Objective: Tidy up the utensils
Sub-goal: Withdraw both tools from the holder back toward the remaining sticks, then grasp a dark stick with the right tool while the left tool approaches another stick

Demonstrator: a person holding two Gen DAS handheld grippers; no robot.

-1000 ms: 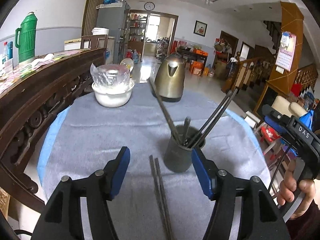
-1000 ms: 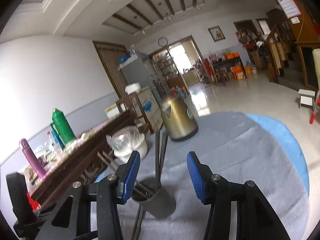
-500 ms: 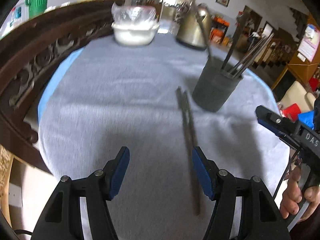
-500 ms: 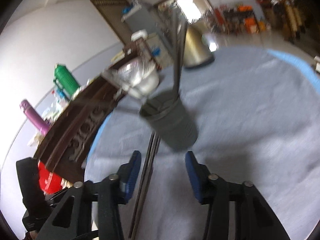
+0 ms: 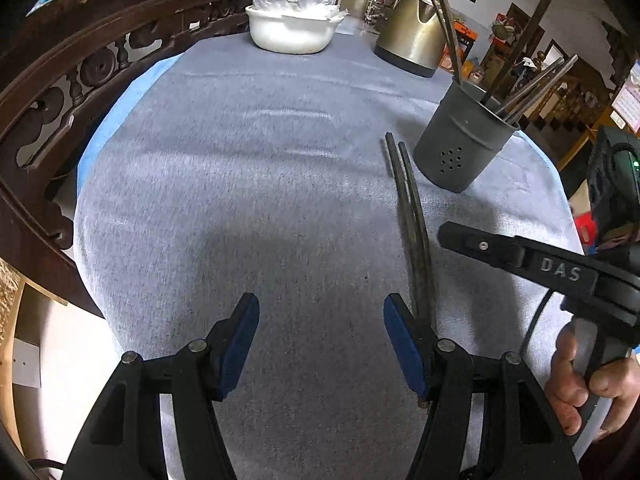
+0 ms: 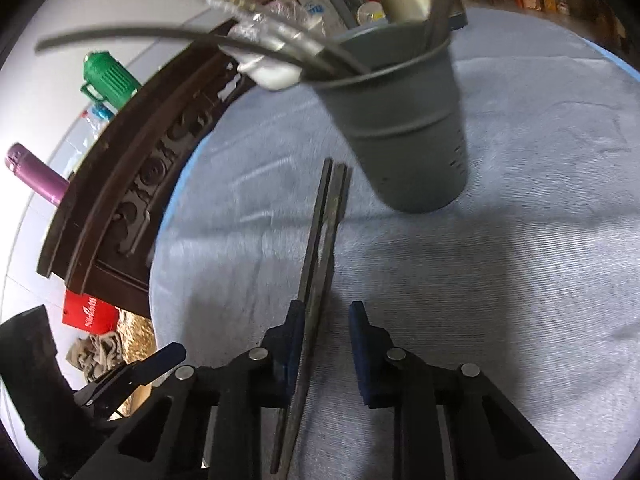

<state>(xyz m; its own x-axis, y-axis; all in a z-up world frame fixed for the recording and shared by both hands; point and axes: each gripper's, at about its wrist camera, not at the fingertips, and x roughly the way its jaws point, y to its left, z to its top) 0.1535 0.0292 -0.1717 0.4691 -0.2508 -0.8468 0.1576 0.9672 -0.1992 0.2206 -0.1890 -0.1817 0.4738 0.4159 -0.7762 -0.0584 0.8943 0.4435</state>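
Chopsticks [image 6: 320, 248] now lie between your right hand-held gripper [image 6: 322, 336], its jaws closing for pickup, while your left hand-held gripper [image 5: 320, 328] stays apart.

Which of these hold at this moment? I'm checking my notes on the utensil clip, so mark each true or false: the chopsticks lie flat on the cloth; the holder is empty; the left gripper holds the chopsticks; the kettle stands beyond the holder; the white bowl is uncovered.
1. The chopsticks lie flat on the grey cloth. True.
2. The holder is empty. False: several utensils stand in it.
3. The left gripper holds the chopsticks. False: it is open and empty; the right gripper is closing around them.
4. The kettle stands beyond the holder. True.
5. The white bowl is uncovered. False: clear plastic covers it.
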